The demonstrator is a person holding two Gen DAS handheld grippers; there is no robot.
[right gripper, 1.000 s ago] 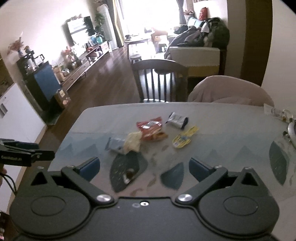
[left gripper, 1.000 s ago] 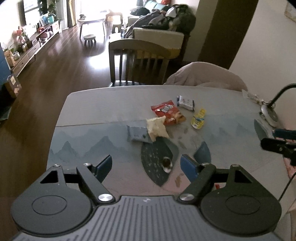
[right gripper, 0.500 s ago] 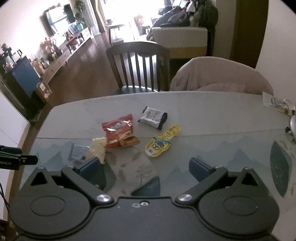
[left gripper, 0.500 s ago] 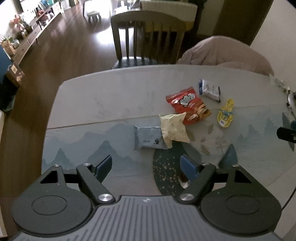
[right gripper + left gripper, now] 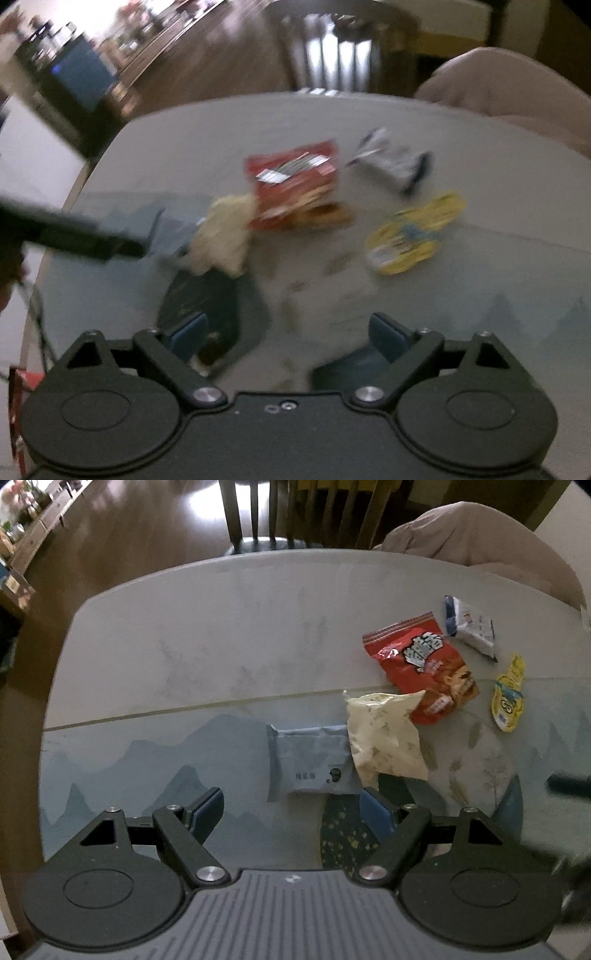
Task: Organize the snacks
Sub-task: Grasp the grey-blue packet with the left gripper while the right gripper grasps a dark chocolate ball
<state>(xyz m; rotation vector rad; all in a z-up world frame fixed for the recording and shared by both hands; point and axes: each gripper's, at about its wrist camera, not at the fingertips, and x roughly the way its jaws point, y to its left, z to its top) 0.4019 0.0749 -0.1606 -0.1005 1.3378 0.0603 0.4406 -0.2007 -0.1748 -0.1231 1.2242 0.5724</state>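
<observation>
The fingers of the left gripper (image 5: 291,808) stand apart and empty above the flat grey-blue foil packet (image 5: 310,760) at the frame's lower centre. The right gripper (image 5: 288,332) is also spread, its jaws having just been closing a little with nothing between them. No snack looks sorted yet (judging by the scatter): cream crinkled pouch (image 5: 384,738), red crisp bag (image 5: 421,664), white-and-navy wrapper (image 5: 471,626) and yellow sachet (image 5: 508,696) lie loose on the grey desk (image 5: 221,635), right of centre.
</observation>
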